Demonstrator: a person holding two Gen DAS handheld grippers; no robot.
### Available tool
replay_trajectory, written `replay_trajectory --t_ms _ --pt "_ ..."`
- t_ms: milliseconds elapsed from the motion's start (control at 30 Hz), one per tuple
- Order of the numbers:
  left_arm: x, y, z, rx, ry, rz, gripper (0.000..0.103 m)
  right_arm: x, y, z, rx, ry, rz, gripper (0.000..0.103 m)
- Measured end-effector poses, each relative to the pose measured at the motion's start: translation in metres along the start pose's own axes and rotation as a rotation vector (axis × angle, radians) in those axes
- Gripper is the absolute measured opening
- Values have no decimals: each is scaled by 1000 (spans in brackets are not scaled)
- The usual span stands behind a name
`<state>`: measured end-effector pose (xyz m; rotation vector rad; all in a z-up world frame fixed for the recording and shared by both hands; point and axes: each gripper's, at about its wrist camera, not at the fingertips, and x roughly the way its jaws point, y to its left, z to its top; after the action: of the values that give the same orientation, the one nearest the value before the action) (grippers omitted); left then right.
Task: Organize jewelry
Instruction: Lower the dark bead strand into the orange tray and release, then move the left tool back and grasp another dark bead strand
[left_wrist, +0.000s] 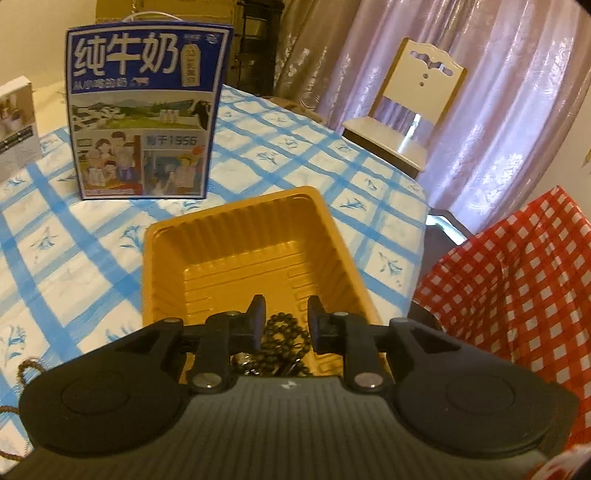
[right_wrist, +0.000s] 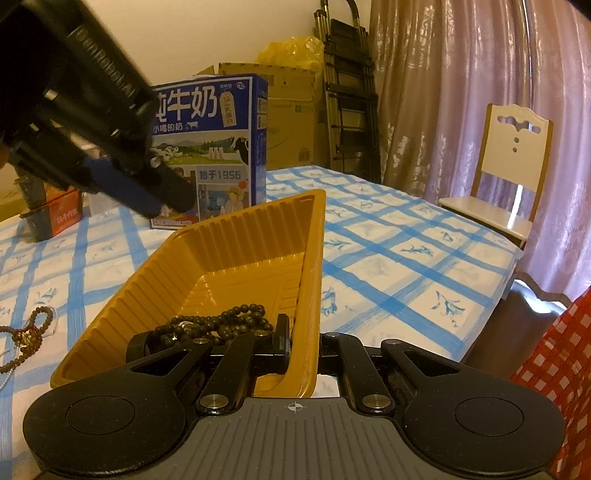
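An orange plastic tray (left_wrist: 236, 236) sits on the blue-checked tablecloth and holds a string of dark beads (left_wrist: 286, 338). My left gripper (left_wrist: 284, 314) is open just above the beads, at the tray's near end. In the right wrist view, my right gripper (right_wrist: 301, 334) is shut on the tray's right wall (right_wrist: 314, 273); one finger is inside, the other is hidden outside. The dark beads (right_wrist: 221, 323) lie in the tray's near corner. Brown bead bracelets (right_wrist: 31, 334) lie on the cloth left of the tray. The left gripper's body (right_wrist: 85, 110) hangs over the tray at upper left.
A blue milk carton (left_wrist: 146, 110) stands behind the tray. A small white box (left_wrist: 16, 125) is at far left, an orange box (right_wrist: 61, 216) beyond. A white chair (right_wrist: 506, 177) stands past the table's far edge. Red checked cloth (left_wrist: 517, 295) hangs on the right.
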<state>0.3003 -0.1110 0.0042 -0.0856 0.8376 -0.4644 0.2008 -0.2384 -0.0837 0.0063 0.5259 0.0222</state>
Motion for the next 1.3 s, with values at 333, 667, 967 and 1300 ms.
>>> replay_trajectory --t_ms 333,667,967,1300 --pt "-63 35 -34 -57 -92 153 36 -2 2 2 -16 1 -5 7" --pt "-122 86 -83 -175 -123 309 37 -4 6 2 -30 5 -14 7" --pt "-146 129 -142 -282 -83 444 37 -4 4 1 -28 23 -17 7" --pt "-148 144 -181 -295 -39 483 36 -3 6 2 -36 35 -20 7"
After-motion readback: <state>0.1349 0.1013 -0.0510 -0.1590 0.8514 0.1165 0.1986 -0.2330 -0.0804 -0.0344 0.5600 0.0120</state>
